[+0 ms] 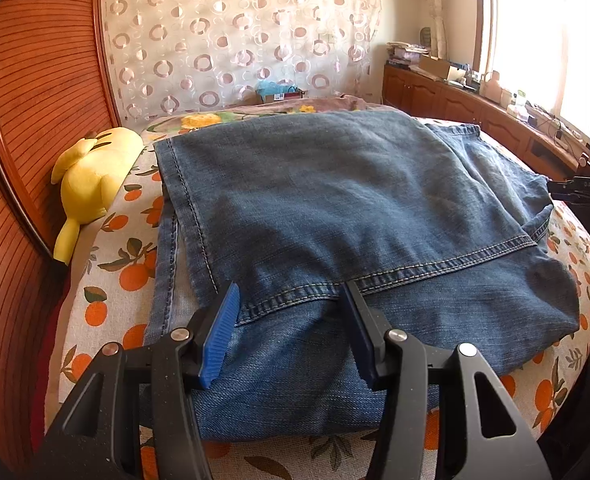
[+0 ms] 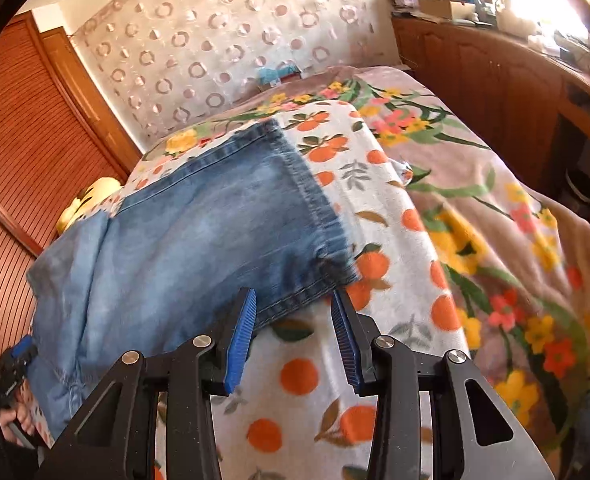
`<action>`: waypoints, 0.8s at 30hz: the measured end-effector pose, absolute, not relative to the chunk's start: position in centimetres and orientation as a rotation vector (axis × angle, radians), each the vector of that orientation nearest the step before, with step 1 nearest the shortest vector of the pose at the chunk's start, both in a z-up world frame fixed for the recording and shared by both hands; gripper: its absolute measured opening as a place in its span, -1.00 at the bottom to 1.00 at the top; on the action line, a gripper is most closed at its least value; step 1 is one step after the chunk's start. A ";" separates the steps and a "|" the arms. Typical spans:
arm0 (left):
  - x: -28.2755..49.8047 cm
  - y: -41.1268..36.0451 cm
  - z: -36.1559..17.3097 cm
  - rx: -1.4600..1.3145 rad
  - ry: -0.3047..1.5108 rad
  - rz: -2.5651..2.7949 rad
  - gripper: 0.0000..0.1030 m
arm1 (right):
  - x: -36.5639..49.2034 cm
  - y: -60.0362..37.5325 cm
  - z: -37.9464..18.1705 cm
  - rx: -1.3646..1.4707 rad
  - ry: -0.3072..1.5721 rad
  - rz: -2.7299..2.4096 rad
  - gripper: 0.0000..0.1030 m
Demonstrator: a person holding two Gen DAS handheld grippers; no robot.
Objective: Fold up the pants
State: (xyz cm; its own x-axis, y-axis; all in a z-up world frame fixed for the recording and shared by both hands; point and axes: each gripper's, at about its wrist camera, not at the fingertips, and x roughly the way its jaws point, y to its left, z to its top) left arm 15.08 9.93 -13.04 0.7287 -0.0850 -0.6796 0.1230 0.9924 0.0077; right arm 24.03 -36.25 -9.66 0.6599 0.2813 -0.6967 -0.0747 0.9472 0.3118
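The blue pants (image 1: 335, 208) lie folded on the bed (image 1: 107, 280), right under the left gripper (image 1: 291, 300) — open, holding nothing. The right gripper (image 2: 291, 304) is open too — the pants' corner just ahead.

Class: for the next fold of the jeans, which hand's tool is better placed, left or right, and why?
Left, probably. The left tool hangs open right over the jeans near their front edge; the right tool is open beside a corner, mostly over the bedspread.
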 end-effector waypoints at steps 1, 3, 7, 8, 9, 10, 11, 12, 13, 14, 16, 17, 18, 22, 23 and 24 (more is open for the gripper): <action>15.1 9.9 -12.9 0.056 0.745 -0.113 0.05 | 24.2 -36.3 -9.7 0.271 0.832 0.196 -0.21; 15.0 9.8 -12.5 0.043 0.743 -0.119 0.26 | 24.7 -36.7 -9.8 0.286 0.842 0.193 -0.20; 14.4 9.1 -11.0 0.023 0.707 -0.151 0.53 | 24.9 -36.7 -9.6 0.277 0.852 0.196 -0.16; 14.3 8.7 -10.4 0.029 0.694 -0.159 0.54 | 25.1 -36.5 -9.5 0.269 0.853 0.195 -0.15; 14.1 8.4 -10.0 0.035 0.685 -0.165 0.55 | 25.3 -36.3 -9.5 0.264 0.854 0.195 -0.15; 14.0 8.0 -9.5 0.040 0.678 -0.174 0.55 | 25.4 -36.2 -9.4 0.262 0.854 0.195 -0.14; 13.9 7.7 -9.1 0.044 0.670 -0.177 0.56 | 25.5 -36.1 -9.4 0.263 0.855 0.196 -0.13; 13.9 7.4 -8.8 0.046 0.662 -0.181 0.56 | 25.6 -36.1 -9.4 0.269 0.856 0.197 -0.13; 13.8 7.2 -8.5 0.052 0.654 -0.184 0.56 | 25.7 -36.2 -9.5 0.277 0.856 0.198 -0.12; 13.7 6.9 -8.2 0.061 0.640 -0.184 0.56 | 25.8 -36.2 -9.5 0.289 0.856 0.200 -0.12; 13.5 6.4 -7.9 0.087 0.614 -0.168 0.56 | 25.9 -36.3 -9.6 0.310 0.855 0.203 -0.11; 13.6 6.2 -7.7 0.092 0.612 -0.173 0.56 | 26.0 -36.3 -9.6 0.322 0.855 0.204 -0.10; 13.6 6.1 -7.7 0.089 0.611 -0.181 0.56 | 26.1 -36.4 -9.7 0.333 0.854 0.206 -0.09; 13.7 5.8 -7.5 0.077 0.608 -0.180 0.56 | 26.0 -36.3 -9.6 0.370 0.849 0.213 -0.07; 13.8 5.7 -7.5 0.075 0.613 -0.184 0.56 | 26.0 -36.2 -9.7 0.374 0.850 0.215 -0.07; 13.8 5.6 -7.4 0.072 0.615 -0.190 0.56 | 26.1 -36.1 -9.7 0.375 0.850 0.216 -0.07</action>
State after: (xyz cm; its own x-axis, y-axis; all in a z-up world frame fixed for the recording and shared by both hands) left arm 13.78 5.60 -7.45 0.8002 -0.1556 -0.5792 0.1983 0.9801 0.0108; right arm 26.10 -36.08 -9.70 0.6437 0.3323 -0.6894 -0.0372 0.9133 0.4055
